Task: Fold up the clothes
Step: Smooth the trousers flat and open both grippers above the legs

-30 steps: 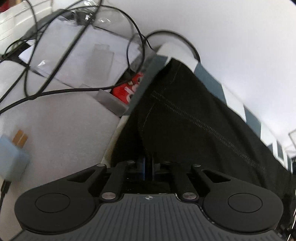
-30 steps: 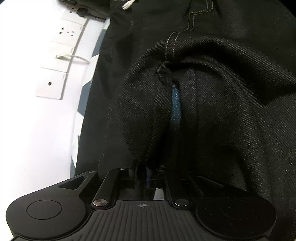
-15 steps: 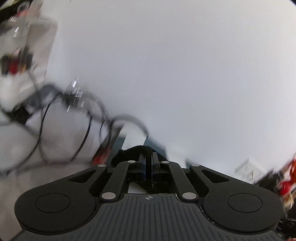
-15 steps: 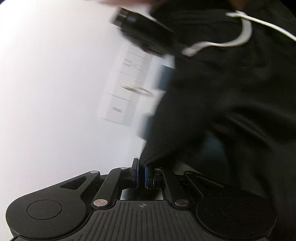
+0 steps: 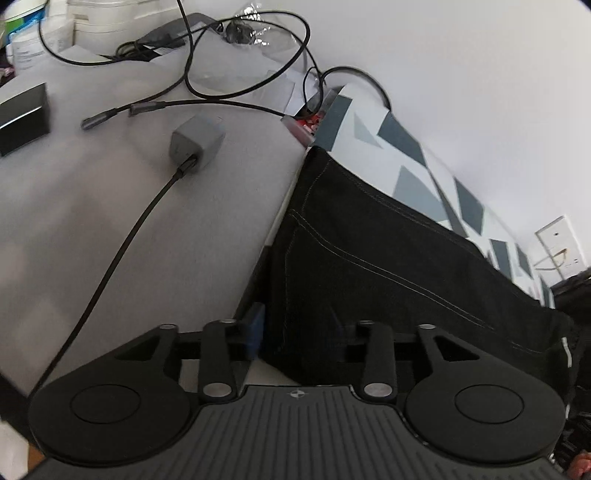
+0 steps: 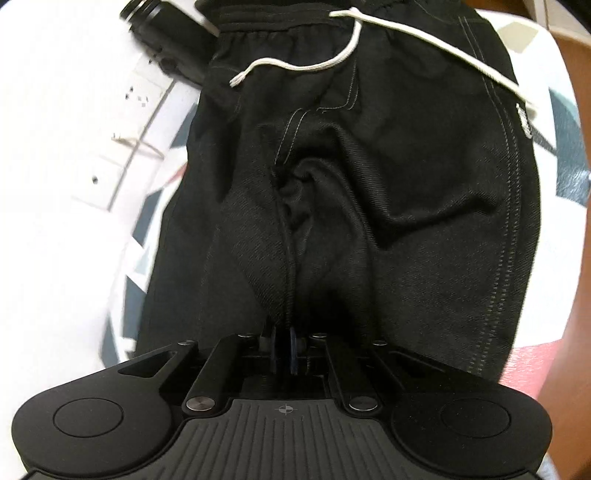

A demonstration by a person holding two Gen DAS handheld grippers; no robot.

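Note:
Black trousers (image 5: 388, 258) with pale stitching lie on a white sheet with grey triangles (image 5: 402, 140). My left gripper (image 5: 299, 326) hovers at the trouser leg's near edge with its jaws opening. The cloth's edge lies between the fingers and the blue pad (image 5: 255, 325) stands clear of it. In the right wrist view the trousers (image 6: 406, 221) show their waistband and a white drawstring (image 6: 354, 40). A ridge of the fabric runs down into my right gripper (image 6: 285, 347). Its jaws are opening, but the pads still pinch the fold.
Left of the sheet, a grey tabletop (image 5: 110, 221) carries a charger cube (image 5: 197, 142) with its cable, looped black cables (image 5: 251, 99) and a black box (image 5: 24, 118). Wall sockets (image 6: 110, 173) sit beside the trousers. A black device (image 6: 159, 29) lies by the waistband.
The left gripper was shut on cloth and swung up toward the wall; now it is low by the leg with its jaws apart. The right gripper carried its fold across toward the waistband.

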